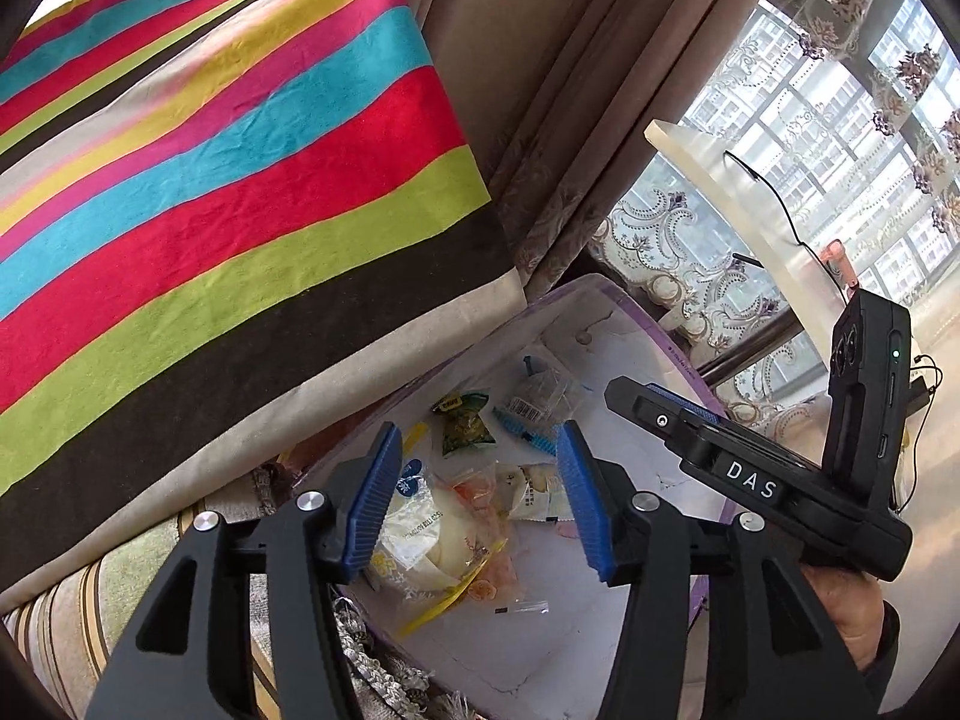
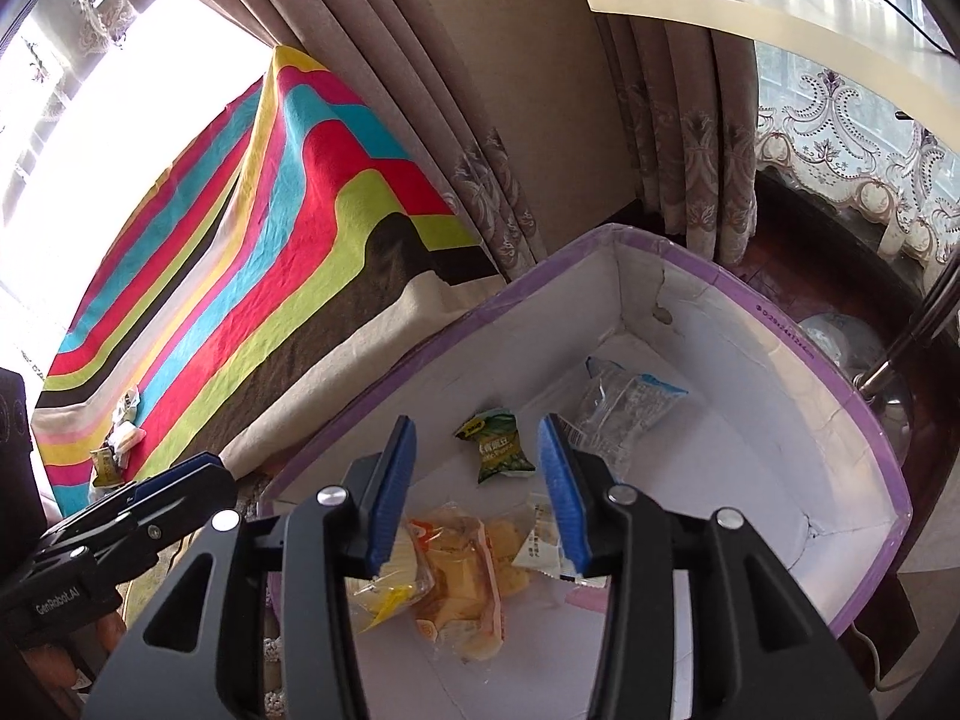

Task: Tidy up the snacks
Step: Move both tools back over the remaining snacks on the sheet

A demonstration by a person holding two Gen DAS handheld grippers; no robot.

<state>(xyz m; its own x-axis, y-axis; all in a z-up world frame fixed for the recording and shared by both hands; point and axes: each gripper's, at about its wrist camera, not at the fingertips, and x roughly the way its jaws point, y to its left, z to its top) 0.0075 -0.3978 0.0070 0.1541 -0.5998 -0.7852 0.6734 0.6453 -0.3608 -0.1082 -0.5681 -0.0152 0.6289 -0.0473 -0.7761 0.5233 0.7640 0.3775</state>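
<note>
A white box with a purple rim (image 2: pixel 708 270) holds several snack packets: a green packet (image 2: pixel 498 447), a clear blue-edged packet (image 2: pixel 624 408) and yellow-orange bread packets (image 2: pixel 462 576). My right gripper (image 2: pixel 480 498) is open and empty above the box. My left gripper (image 1: pixel 480 492) is open and empty, also above the box (image 1: pixel 636 306), over the bread packets (image 1: pixel 432 534) and near the green packet (image 1: pixel 465 423). A few more snack packets (image 2: pixel 120 438) lie on the striped cloth at the left.
A table draped with a bright striped cloth (image 1: pixel 240 180) stands left of the box. Beige curtains (image 2: pixel 480 90) hang behind. A cream tabletop edge (image 2: pixel 780 6) juts in at the upper right. The right gripper's body (image 1: pixel 768 480) shows in the left wrist view.
</note>
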